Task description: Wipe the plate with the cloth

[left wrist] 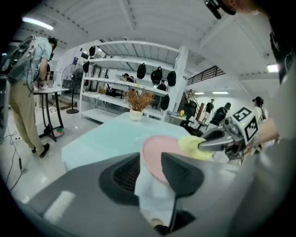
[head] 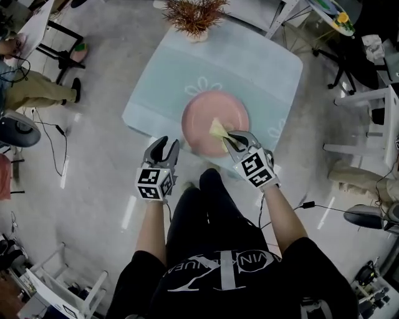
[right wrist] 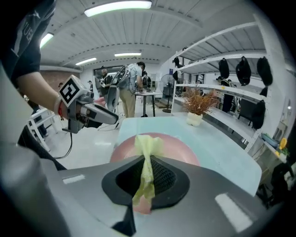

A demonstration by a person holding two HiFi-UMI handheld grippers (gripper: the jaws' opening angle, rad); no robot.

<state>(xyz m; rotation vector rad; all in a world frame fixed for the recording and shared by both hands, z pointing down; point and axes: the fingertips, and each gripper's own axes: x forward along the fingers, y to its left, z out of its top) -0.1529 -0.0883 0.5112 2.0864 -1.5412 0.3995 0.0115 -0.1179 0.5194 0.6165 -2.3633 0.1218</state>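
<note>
Clenching the cloth [head: 218, 129], right gripper [head: 229, 141] holds it on the plate [head: 202, 112] at the surface's [head: 249, 68] near edge; left gripper [head: 163, 147] released.

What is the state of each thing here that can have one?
Left hand-held gripper: open, tablecloth corner between its jaws.
Right hand-held gripper: shut on cloth.
Cloth: bunched, over the plate.
Plate: flat on the tablecloth.
Plant: upright.
</note>
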